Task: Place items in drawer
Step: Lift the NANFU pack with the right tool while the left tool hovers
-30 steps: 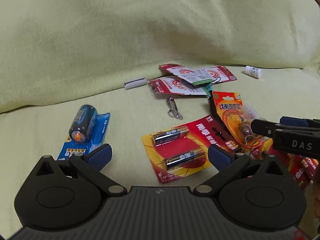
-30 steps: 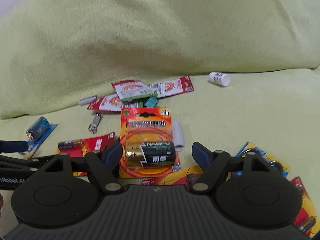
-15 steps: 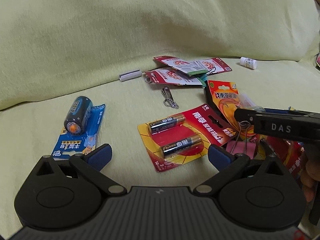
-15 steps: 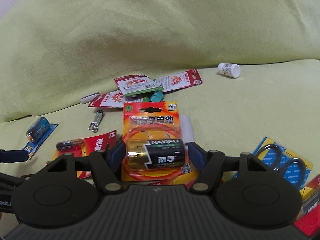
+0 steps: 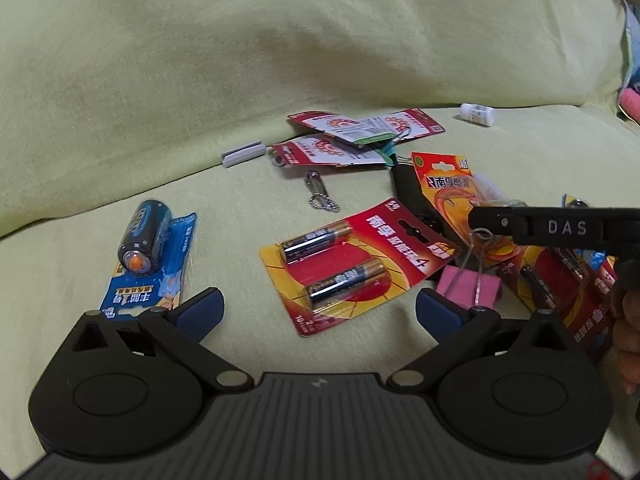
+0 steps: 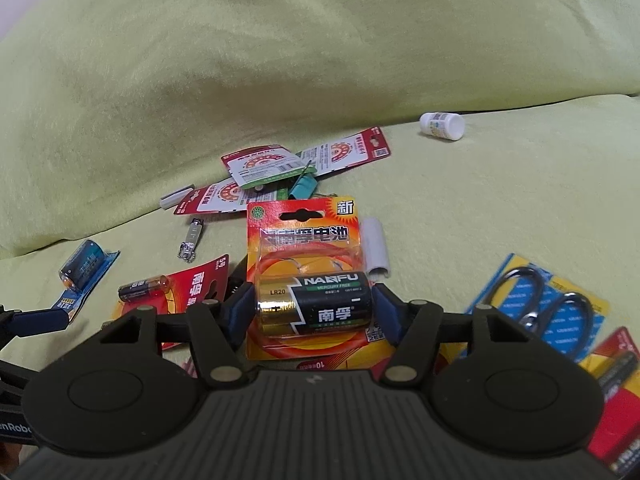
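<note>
Battery packs and other small items lie scattered across the green couch seat [image 5: 400, 360], none stowed that I can see, no drawer in either view. Left to right on the seat: blue single-battery card [image 5: 150, 256] near the left edge, my left gripper [image 5: 318, 310] hovering low just in front of it with jaws spread wide and nothing between them. Red two-battery card [image 5: 356, 260] lies mid-seat, just ahead of that gripper. Behind it a small keychain clip [image 5: 316, 190], a white plastic strip [image 5: 243, 153], and a pile of red-and-white cards [image 5: 352, 136] toward the back edge where seat meets backrest. Pink binder clip [image 5: 468, 286] sits just right of the red card. Then the orange D-cell pack [image 6: 308, 276]: my right gripper [image 6: 314, 310] has its blue pads closed against both ends of the battery blister, so I read it as gripped; lifted or not, I can't tell. White tube [image 6: 376, 250] lies just beside the pack on its right. Blue scissors card [image 6: 540, 308] and more red battery cards toward the right edge, white pill bottle [image 6: 442, 125] far back right

Progress: early. One item in hand, everything else left, and I have to find the drawer next
</note>
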`<action>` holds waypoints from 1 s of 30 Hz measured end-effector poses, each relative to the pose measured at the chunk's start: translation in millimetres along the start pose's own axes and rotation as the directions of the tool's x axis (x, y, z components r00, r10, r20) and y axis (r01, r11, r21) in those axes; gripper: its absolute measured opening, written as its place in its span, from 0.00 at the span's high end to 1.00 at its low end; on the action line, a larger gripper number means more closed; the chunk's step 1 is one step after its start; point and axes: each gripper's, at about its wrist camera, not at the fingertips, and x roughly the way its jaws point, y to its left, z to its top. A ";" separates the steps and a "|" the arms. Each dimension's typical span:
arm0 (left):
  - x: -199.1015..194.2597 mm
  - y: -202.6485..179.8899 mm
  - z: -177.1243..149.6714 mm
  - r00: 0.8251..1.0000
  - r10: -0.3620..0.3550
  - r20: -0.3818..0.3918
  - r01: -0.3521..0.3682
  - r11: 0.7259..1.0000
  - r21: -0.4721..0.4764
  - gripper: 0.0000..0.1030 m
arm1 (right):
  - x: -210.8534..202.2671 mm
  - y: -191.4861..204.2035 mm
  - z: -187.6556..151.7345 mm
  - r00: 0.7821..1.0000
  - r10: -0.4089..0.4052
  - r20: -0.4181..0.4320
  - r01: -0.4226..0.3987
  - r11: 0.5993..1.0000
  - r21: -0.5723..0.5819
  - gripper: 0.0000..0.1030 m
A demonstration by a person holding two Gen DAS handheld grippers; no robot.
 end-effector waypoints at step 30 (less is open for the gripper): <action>-9.5 -40.0 -18.4 0.987 -0.162 -0.017 0.162 0.964 0.210 0.01 | -59.0 -1.8 -8.7 0.998 0.052 0.019 -0.053 0.995 0.080 0.43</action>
